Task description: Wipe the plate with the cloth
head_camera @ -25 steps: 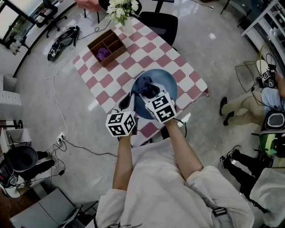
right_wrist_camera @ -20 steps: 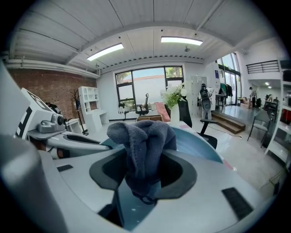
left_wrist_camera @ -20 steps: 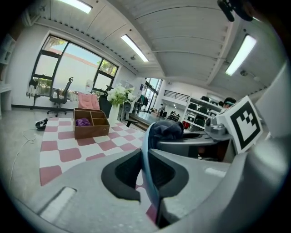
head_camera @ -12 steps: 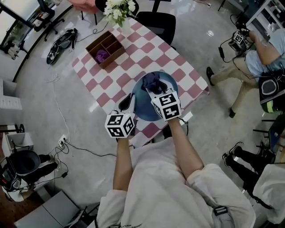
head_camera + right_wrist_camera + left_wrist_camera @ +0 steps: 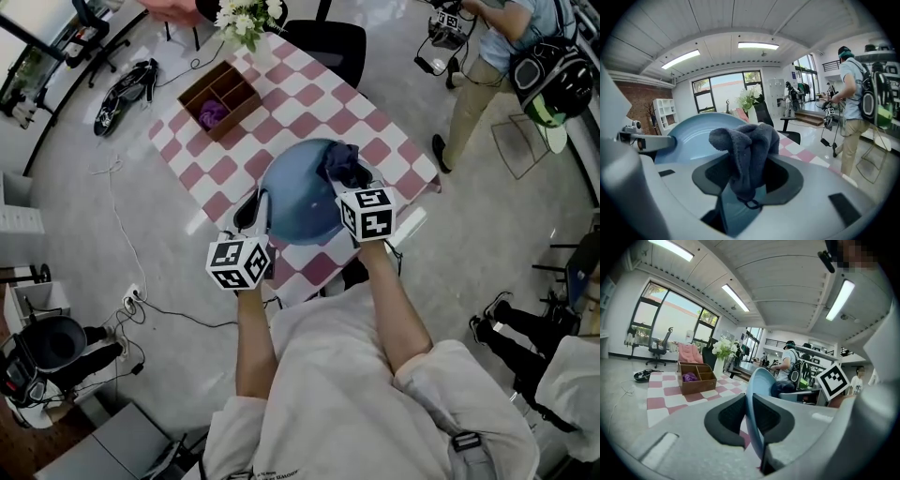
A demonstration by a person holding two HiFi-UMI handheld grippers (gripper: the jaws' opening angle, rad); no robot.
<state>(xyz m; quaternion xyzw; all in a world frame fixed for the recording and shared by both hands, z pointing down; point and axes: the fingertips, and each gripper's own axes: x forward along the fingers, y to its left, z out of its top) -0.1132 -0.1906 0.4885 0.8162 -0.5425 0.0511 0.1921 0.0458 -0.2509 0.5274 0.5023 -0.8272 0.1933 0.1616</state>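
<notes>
Left tongs (image 5: 260, 212) pinch plate (image 5: 298, 202); checkered table (image 5: 311, 96).

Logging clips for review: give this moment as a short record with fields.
plate: blue, over the checked table
cloth: dark blue, bunched at plate's right side
left gripper: shut on plate rim
right gripper: shut on cloth
also on table: wooden box holding something purple; white flowers

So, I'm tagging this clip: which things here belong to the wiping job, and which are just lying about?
Job: plate, cloth, left tool, right tool.
Lying about: box, purple item in it, flowers, chair.
</notes>
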